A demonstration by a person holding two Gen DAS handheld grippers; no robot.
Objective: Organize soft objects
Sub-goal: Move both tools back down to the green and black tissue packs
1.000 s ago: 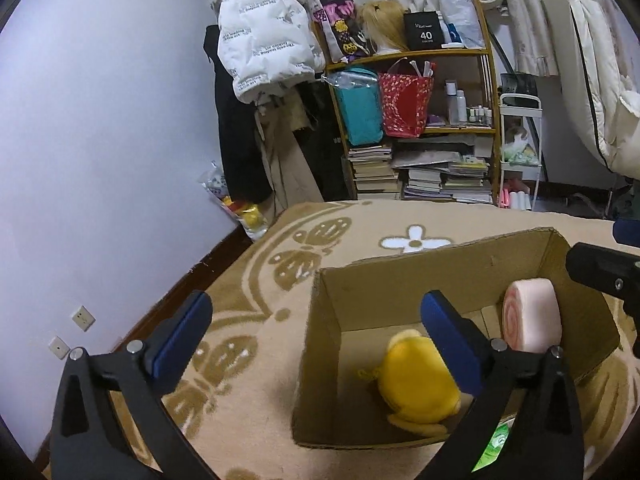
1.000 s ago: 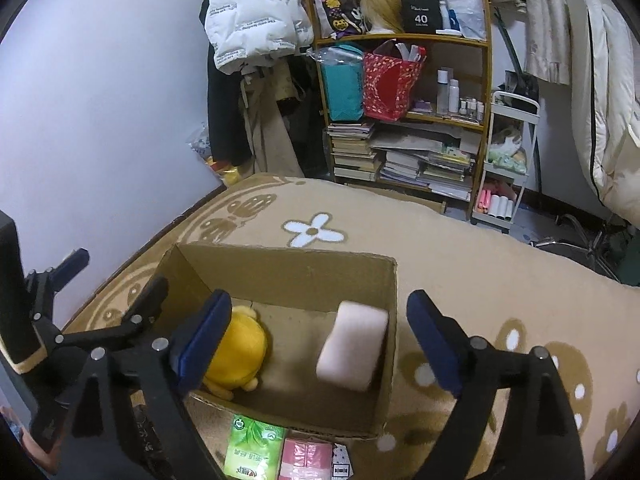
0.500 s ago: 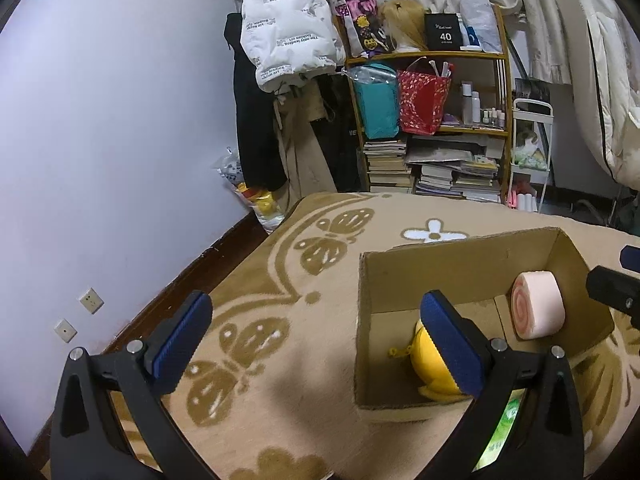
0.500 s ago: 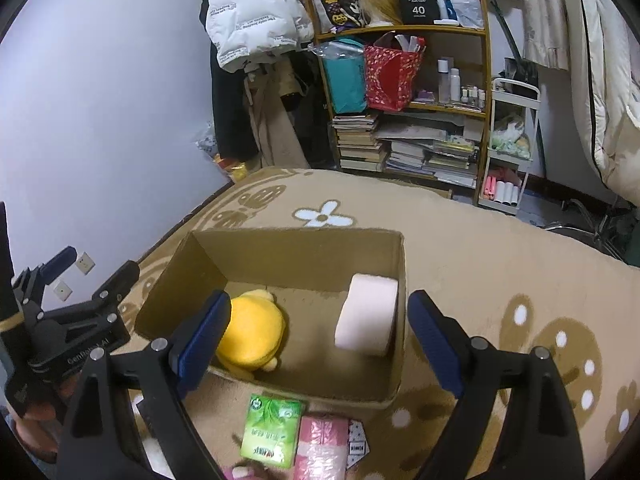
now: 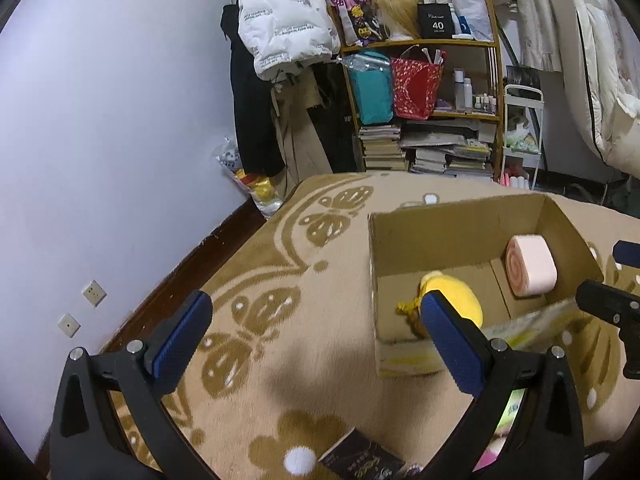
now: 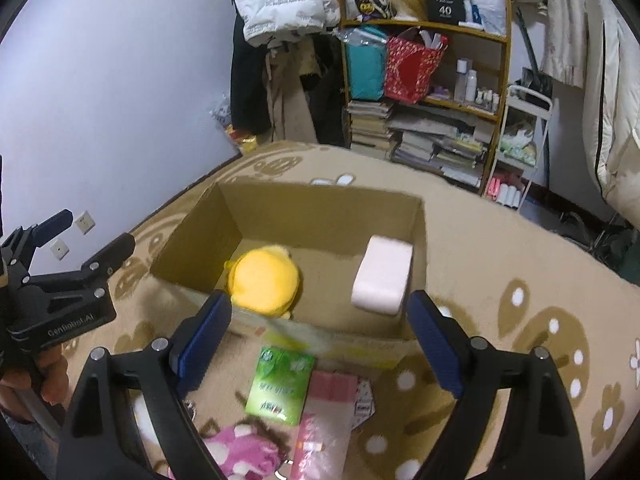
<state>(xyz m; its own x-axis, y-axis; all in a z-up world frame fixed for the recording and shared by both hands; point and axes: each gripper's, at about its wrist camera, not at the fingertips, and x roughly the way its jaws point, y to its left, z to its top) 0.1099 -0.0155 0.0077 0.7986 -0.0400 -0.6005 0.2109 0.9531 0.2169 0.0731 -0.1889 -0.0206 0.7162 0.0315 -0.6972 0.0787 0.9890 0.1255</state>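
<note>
An open cardboard box (image 6: 320, 204) stands on the patterned rug; it also shows in the left wrist view (image 5: 460, 216). Inside lie a yellow plush toy (image 6: 264, 282) (image 5: 460, 300) and a pink roll-shaped cushion (image 6: 382, 276) (image 5: 530, 266). In front of the box lie a green tissue pack (image 6: 280, 386), a pink pack (image 6: 328, 404) and a pink spotted plush (image 6: 236, 452). My right gripper (image 6: 316, 338) is open and empty above these. My left gripper (image 5: 316, 340) is open and empty, left of the box; it also shows in the right wrist view (image 6: 72, 256).
A lavender wall (image 5: 100, 120) with sockets runs along the rug's left edge. A cluttered bookshelf (image 5: 424, 100), hanging coats (image 5: 280, 32) and a white trolley (image 5: 520, 132) stand at the back. A dark book (image 5: 360, 460) lies on the rug near me.
Both grippers have drawn back and up from the box, which now sits farther away. The left gripper has shifted left. The items in front of the box have come into view.
</note>
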